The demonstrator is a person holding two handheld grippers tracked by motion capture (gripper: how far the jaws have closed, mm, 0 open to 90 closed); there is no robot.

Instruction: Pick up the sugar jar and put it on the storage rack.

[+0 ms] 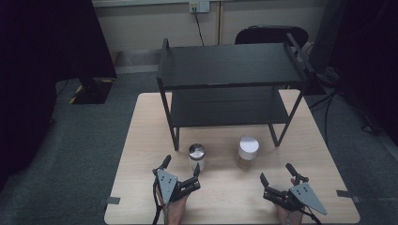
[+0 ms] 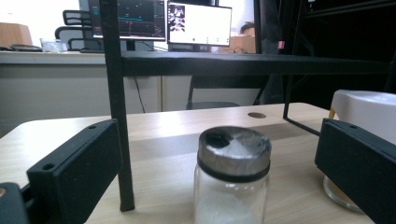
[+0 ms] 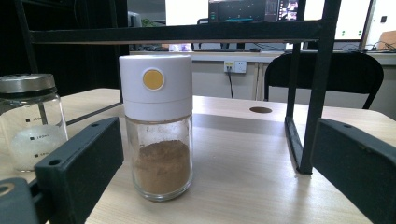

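Note:
A small glass jar with a silver metal lid (image 1: pixel 196 156) (image 2: pixel 232 179) (image 3: pixel 30 121), holding white powder, stands on the table in front of the black shelf's left leg. To its right stands a glass jar with a tall white cap (image 1: pixel 247 152) (image 3: pixel 157 126) (image 2: pixel 369 116), holding brown powder. My left gripper (image 1: pixel 181 168) is open just before the silver-lid jar, which sits between its jaws in the left gripper view. My right gripper (image 1: pixel 277 172) is open near the table's front right, short of the white-cap jar.
A black two-tier shelf (image 1: pixel 230 84) stands on the far half of the wooden table (image 1: pixel 141 140); its front legs (image 1: pixel 176 138) (image 1: pixel 281 131) come down just behind the jars. A chair (image 1: pixel 270 35) sits beyond the table.

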